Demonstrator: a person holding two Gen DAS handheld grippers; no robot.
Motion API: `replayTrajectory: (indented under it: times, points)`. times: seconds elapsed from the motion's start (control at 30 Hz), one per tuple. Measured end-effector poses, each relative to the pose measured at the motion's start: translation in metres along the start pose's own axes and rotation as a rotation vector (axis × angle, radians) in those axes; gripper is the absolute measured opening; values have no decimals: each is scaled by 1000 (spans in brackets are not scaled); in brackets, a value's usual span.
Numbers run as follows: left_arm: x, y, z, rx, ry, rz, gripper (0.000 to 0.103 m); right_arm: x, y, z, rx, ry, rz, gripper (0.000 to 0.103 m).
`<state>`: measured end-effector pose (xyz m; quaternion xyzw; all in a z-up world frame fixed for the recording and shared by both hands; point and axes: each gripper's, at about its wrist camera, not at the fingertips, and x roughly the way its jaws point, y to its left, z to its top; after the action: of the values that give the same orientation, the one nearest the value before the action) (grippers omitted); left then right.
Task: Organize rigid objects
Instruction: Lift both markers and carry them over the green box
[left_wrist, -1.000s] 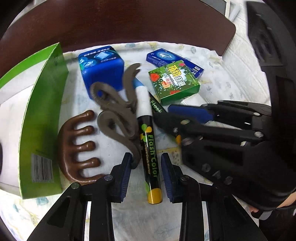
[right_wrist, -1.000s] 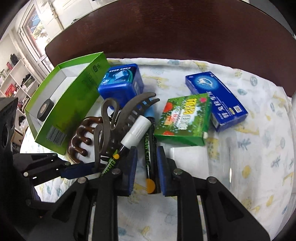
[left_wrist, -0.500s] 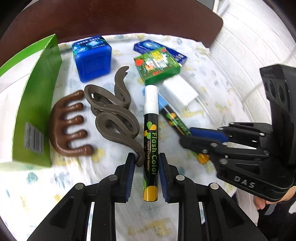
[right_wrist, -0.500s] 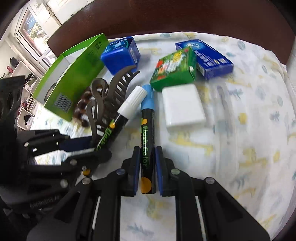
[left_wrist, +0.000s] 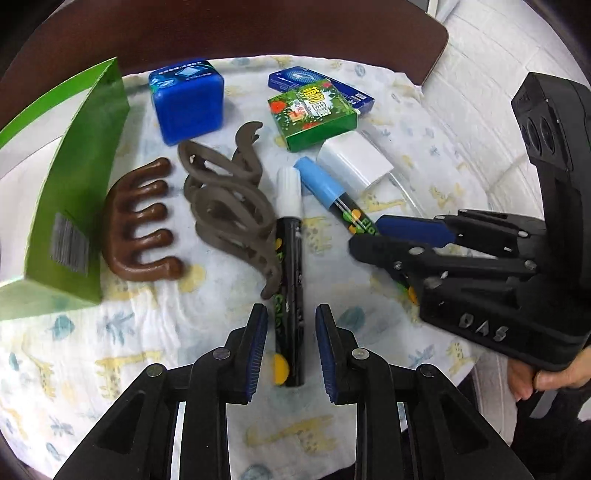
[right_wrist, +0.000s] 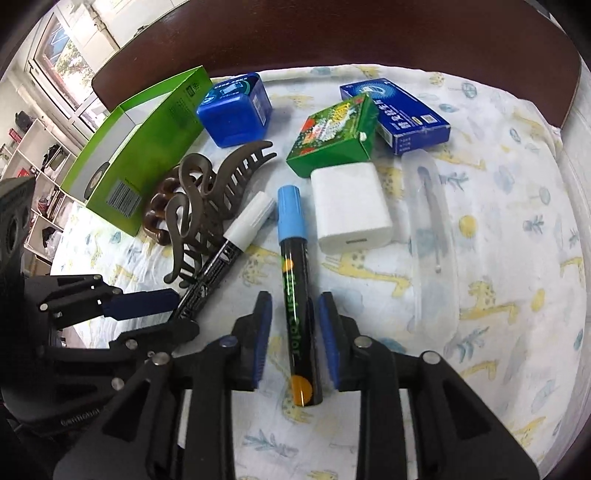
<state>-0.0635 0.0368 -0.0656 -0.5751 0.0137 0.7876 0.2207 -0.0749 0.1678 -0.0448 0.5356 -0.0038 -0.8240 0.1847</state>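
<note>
Both jaws open, each w/ black chalk marker between: white-cap (left_wrist: 290, 236), blue-cap (right_wrist: 295, 266).

Looks like a room in a home. Small round table (right_wrist: 509, 122) under a white cloth printed with giraffes and leaves, backed by a dark wooden chair back (right_wrist: 332, 33). Household clutter on top: 2 hair claws (left_wrist: 229, 206), 2 chalk markers (right_wrist: 295, 280), a white charger block (right_wrist: 351, 206). Open shelves (right_wrist: 40, 173) with oddments below a bright window (right_wrist: 62, 55).
</note>
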Motion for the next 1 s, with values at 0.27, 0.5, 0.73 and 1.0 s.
replayTrajectory:
  times: [0.27, 0.5, 0.73, 1.0]
  points:
    - [8, -15, 2, 48, 17, -4, 17, 2, 8, 1, -24, -12, -34, 16]
    - [-6, -16, -6, 55, -15, -16, 15, -19, -4, -17, 44, -30, 25, 16]
    - [-14, -15, -3, 64, -41, -3, 15, -26, -2, -16, 70, -56, 31, 16]
    - [-24, -10, -4, 65, -64, 6, 15, -36, 4, -10, 78, -88, 38, 16]
